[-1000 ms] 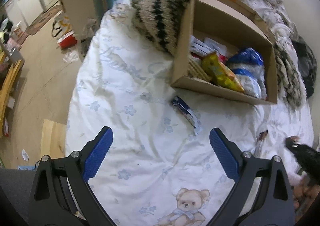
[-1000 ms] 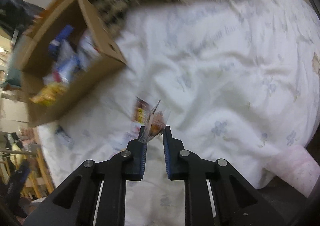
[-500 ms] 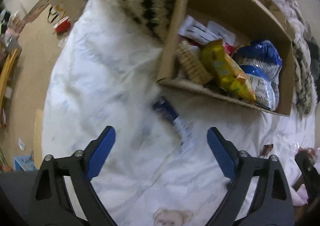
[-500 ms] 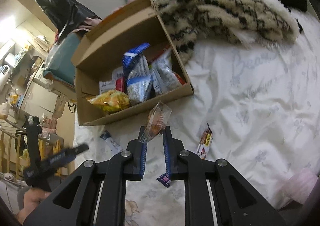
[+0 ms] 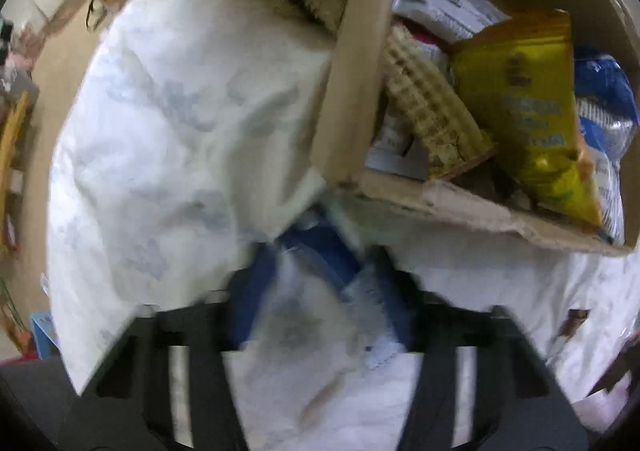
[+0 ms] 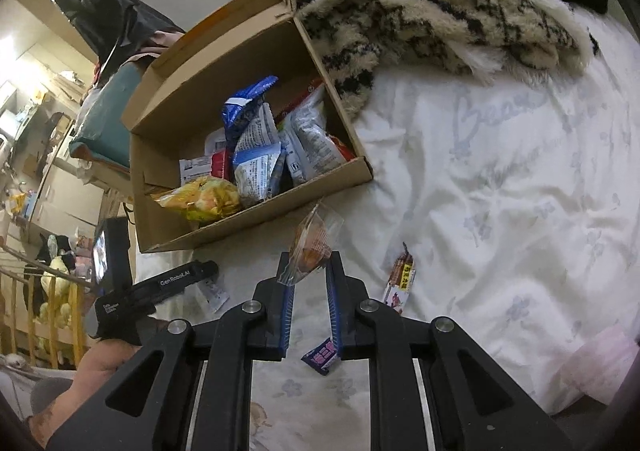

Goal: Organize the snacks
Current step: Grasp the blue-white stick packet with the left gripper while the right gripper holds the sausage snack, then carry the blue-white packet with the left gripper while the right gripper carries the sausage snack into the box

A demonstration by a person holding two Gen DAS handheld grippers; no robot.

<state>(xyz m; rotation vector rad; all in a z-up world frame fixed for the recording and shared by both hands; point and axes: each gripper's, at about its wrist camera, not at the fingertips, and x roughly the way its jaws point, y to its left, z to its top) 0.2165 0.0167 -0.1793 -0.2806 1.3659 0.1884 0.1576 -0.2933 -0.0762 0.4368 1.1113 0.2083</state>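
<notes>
A cardboard box (image 6: pixel 248 219) of snacks lies on the white bedsheet, holding a yellow bag (image 5: pixel 532 111), a wafer pack (image 5: pixel 428 111) and blue-and-white bags (image 6: pixel 256 155). My left gripper (image 5: pixel 320 291) points down at the sheet by the box's near corner. Its jaws are closing, and a blue-and-white packet (image 5: pixel 320 251) lies pinched between the blurred blue pads. The right wrist view shows that gripper (image 6: pixel 204 269) in a person's hand, with the packet's white end (image 6: pixel 214 293) below it. My right gripper (image 6: pixel 310 263) is shut on a clear-wrapped orange snack (image 6: pixel 310 247), just in front of the box.
A red-and-white snack bar (image 6: pixel 400 283) and a purple packet (image 6: pixel 322 357) lie loose on the sheet near my right gripper. A fuzzy cream-and-black blanket (image 6: pixel 440 23) presses against the box's far side. The bed's edge and the floor (image 5: pixel 48 63) are to the left.
My left gripper dropped toward the packet by the box corner and its wide jaws came together around it. My right gripper swung to face the box, then held still with its snack.
</notes>
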